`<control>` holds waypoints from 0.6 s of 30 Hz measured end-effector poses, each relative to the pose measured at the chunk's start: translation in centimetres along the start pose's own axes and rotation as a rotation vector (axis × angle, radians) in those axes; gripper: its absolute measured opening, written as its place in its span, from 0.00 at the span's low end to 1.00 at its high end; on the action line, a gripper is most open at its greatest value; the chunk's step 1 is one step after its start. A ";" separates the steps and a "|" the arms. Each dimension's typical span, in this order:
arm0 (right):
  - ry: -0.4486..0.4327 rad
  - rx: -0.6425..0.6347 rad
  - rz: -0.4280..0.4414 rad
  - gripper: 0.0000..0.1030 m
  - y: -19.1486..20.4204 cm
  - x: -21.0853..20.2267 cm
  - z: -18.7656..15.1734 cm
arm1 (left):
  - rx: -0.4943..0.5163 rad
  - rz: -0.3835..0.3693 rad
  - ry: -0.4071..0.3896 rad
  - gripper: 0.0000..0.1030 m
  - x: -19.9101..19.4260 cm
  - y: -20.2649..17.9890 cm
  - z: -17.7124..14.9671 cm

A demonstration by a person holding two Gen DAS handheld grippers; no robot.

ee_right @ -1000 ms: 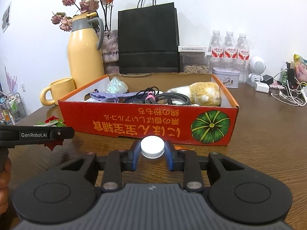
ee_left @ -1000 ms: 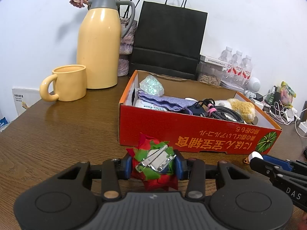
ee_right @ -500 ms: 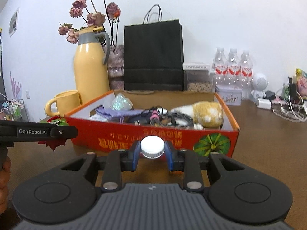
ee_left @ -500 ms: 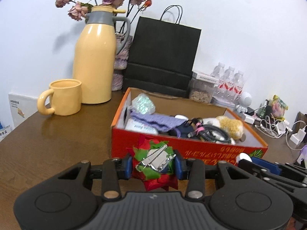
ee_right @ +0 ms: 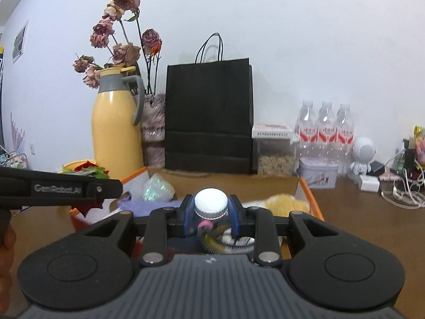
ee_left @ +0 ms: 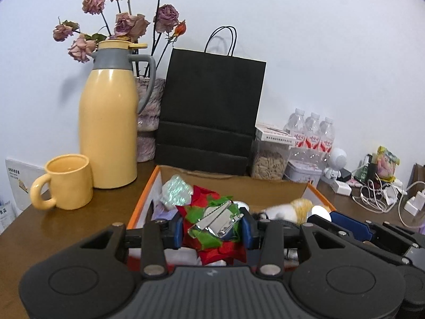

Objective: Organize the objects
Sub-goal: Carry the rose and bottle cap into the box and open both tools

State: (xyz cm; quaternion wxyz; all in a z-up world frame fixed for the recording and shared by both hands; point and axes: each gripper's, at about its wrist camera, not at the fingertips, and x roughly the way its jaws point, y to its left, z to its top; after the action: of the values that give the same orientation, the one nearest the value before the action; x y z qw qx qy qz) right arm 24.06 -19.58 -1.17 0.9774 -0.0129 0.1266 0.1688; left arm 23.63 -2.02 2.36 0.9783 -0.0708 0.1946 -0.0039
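1. My left gripper (ee_left: 211, 229) pinches a red and green flower clip (ee_left: 216, 226), holding it above the near left part of the orange box (ee_left: 144, 194).
2. If I let go of it here, the clip may catch on the box wall and fall on the table (ee_left: 66, 228).
3. My right gripper (ee_right: 211, 216) is closed on a small clear bottle (ee_right: 211, 210) with a white cap, over the middle of the box.
4. The two grippers are near each other; they could bump, and the round bottle may roll onto the cables.
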 end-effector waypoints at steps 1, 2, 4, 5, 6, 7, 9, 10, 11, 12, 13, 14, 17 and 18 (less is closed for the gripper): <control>-0.005 0.001 -0.005 0.27 -0.1 0.5 0.1 | -0.002 0.009 -0.004 0.38 0.6 -0.2 0.2; -0.005 0.008 -0.008 0.27 -0.3 1.0 0.2 | -0.008 0.015 -0.004 0.38 1.2 -0.4 0.4; -0.006 0.026 -0.011 0.27 -0.8 2.0 0.1 | -0.025 0.021 -0.005 0.38 2.3 -0.4 0.8; -0.006 0.031 -0.014 0.27 -1.0 2.4 0.1 | -0.032 0.030 -0.007 0.38 3.0 -0.4 1.0; -0.005 0.035 -0.016 0.27 -1.2 2.9 0.0 | -0.036 0.038 -0.007 0.38 3.5 -0.4 1.1; -0.004 0.037 -0.019 0.27 -1.5 3.4 0.0 | -0.040 0.045 -0.007 0.38 4.1 -0.4 1.1; -0.001 0.043 -0.021 0.27 -1.9 4.1 0.0 | -0.046 0.051 -0.002 0.37 5.3 -0.3 1.3; 0.000 0.043 -0.021 0.27 -2.1 4.5 -0.1 | -0.047 0.053 0.002 0.37 5.8 -0.2 1.3; 0.001 0.040 -0.022 0.27 -2.3 4.8 -0.1 | -0.047 0.054 0.005 0.37 6.2 -0.2 1.4; 0.002 0.035 -0.023 0.27 -2.4 5.1 -0.2 | -0.046 0.052 0.008 0.37 6.6 -0.1 1.4; 0.004 0.030 -0.024 0.27 -2.5 5.3 -0.3 | -0.044 0.052 0.009 0.37 6.9 0.0 1.5; 0.006 0.028 -0.024 0.27 -2.6 5.6 -0.3 | -0.040 0.051 0.011 0.37 7.2 0.1 1.5; 0.016 0.028 -0.021 0.27 -3.0 6.2 -0.3 | -0.032 0.045 0.018 0.37 7.9 0.3 1.6; 0.018 0.029 -0.021 0.27 -3.1 6.3 -0.3 | -0.028 0.045 0.019 0.37 8.1 0.4 1.6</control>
State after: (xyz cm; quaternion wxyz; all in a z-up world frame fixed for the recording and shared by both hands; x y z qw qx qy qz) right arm 30.83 -20.49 -3.07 0.9780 -0.0017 0.1378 0.1566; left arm 31.72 -1.71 0.69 0.9752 -0.0799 0.2056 0.0199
